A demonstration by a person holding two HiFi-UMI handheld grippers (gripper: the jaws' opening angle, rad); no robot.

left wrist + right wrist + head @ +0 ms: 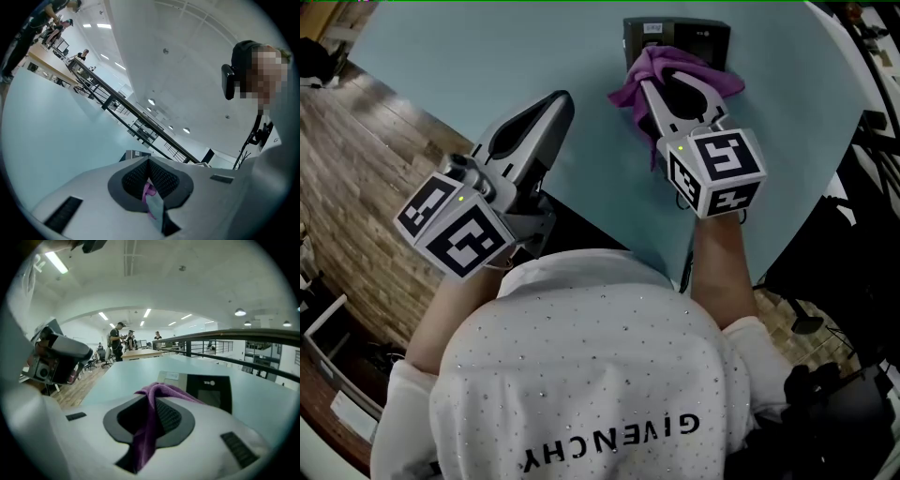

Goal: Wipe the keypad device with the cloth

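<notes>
The dark keypad device [689, 36] lies at the far side of the pale blue round table [487, 56]. A purple cloth [639, 77] is bunched over its near left corner. My right gripper [654, 82] is shut on the cloth, which drapes between the jaws and hangs over the tip in the right gripper view, the cloth [149, 427] in front of the device [206, 389]. My left gripper [561, 101] hovers over the table to the left, apart from the device, jaws shut with nothing held. In its own view the left gripper [149, 163] tilts upward.
A wooden floor [347, 159] lies beyond the table's left edge. Black stands and cables [862, 187] crowd the right side. A black railing [234, 336] runs behind the table, and people [117, 341] stand at desks far off.
</notes>
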